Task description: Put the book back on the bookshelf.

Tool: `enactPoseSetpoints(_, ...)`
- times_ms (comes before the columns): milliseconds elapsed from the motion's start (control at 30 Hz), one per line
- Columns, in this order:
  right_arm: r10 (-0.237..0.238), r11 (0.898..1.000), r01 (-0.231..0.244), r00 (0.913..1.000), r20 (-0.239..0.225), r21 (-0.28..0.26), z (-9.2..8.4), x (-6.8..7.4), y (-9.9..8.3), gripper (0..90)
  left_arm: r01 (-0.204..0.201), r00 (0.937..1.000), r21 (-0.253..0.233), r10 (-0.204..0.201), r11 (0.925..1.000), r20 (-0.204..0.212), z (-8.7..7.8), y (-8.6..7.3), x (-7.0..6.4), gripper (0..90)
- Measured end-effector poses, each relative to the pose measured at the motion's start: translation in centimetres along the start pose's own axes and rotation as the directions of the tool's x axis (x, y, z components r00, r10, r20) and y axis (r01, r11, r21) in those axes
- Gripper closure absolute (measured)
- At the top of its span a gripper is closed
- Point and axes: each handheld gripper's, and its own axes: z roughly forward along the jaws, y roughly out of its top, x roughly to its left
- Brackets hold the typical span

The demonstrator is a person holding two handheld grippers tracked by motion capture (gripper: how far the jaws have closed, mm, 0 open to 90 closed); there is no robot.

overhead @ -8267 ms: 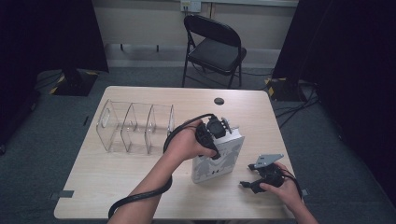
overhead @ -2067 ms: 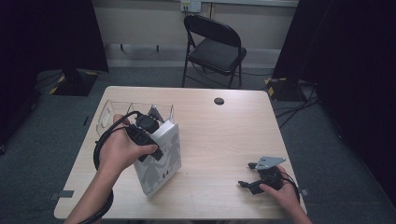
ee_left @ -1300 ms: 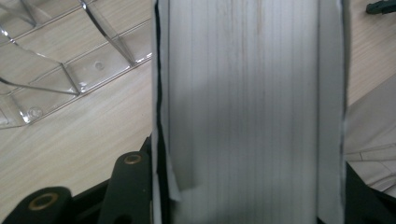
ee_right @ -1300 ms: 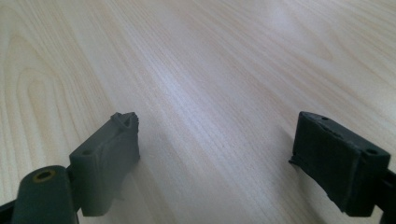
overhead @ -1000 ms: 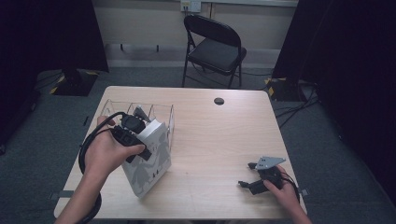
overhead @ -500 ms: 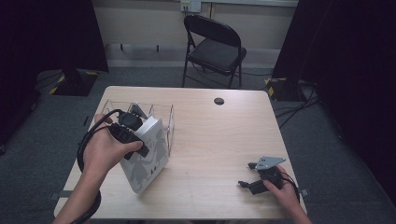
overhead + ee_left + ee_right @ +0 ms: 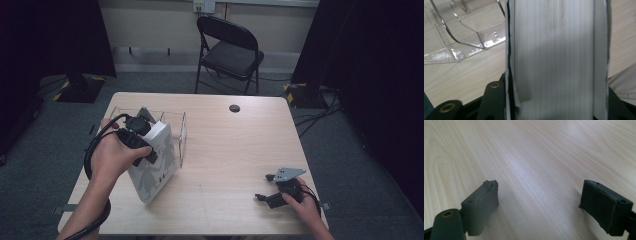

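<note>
Both of my left gripper's (image 7: 556, 110) jaws are clamped on the thick white book (image 7: 556, 50), one on each cover, and the left gripper view puts its page edges straight between them, rising up and away from the fingertips. That close view also gives me something the high view leaves unclear: just off the book's left cover lies the clear plastic rack (image 7: 461, 42), flat on the wood, its curved dividers standing apart from the book rather than touching it. From the high view I see the other side of things: my left hand (image 7: 117, 155) wraps the left gripper (image 7: 137, 137) on top of the book (image 7: 155, 165), which stands tilted on the table (image 7: 230, 145) with its printed cover facing out, right against the near end of the rack (image 7: 172, 125). My right gripper (image 7: 540, 207) has its jaws spread wide with bare wood grain between them, pinching nothing; the high view places that gripper (image 7: 277, 192) resting low on the table, well apart from the book.
</note>
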Motion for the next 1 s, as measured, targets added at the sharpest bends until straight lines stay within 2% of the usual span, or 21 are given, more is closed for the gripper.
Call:
enactPoseSetpoints(67,0.001,1.000,-0.001,1.0000,0.000,0.000,0.0,0.0,0.0,13.4,0.020,0.9998,-0.006,-0.020,0.9998,0.006,0.1,0.2,0.1,52.8)
enactPoseSetpoints(100,0.001,1.000,-0.001,1.0000,0.000,0.000,0.0,0.0,0.0,13.4,0.011,0.9999,-0.006,-0.011,0.9999,0.004,0.1,0.3,0.1,52.8)
enactPoseSetpoints(233,0.000,1.000,0.000,1.0000,0.000,0.000,0.0,0.0,0.0,13.4,0.032,0.9995,-0.013,-0.032,0.9994,0.001,0.1,0.6,0.0,52.8)
enactPoseSetpoints(433,0.000,1.000,0.000,1.0000,0.000,0.000,0.0,0.0,0.0,13.4,0.043,0.9991,-0.011,-0.043,0.9990,0.000,0.2,1.0,0.0,52.8)
enactPoseSetpoints(467,0.000,1.000,0.000,1.0000,0.000,0.000,0.0,0.0,0.0,13.4,0.033,0.9994,-0.012,-0.033,0.9994,0.001,0.3,1.0,0.0,52.7)
enactPoseSetpoints(733,0.000,1.000,0.000,1.0000,0.000,0.000,0.0,0.0,0.0,13.4,0.041,0.9991,-0.006,-0.042,0.9991,-0.009,0.4,1.4,0.1,52.7)
enactPoseSetpoints(800,0.000,1.000,0.000,1.0000,0.000,0.000,0.0,0.0,0.0,13.4,0.059,0.9982,-0.012,-0.059,0.9982,-0.009,0.5,1.5,0.3,52.7)
enactPoseSetpoints(933,0.001,1.000,-0.001,1.0000,0.000,0.000,0.0,0.0,0.0,13.4,0.042,0.9988,-0.012,-0.042,0.9990,-0.025,0.5,1.7,0.3,52.8)
enactPoseSetpoints(1000,0.002,1.000,-0.002,1.0000,0.000,0.001,0.0,0.0,0.0,13.4,0.053,0.9984,-0.012,-0.053,0.9985,-0.018,0.6,1.7,0.4,52.7)
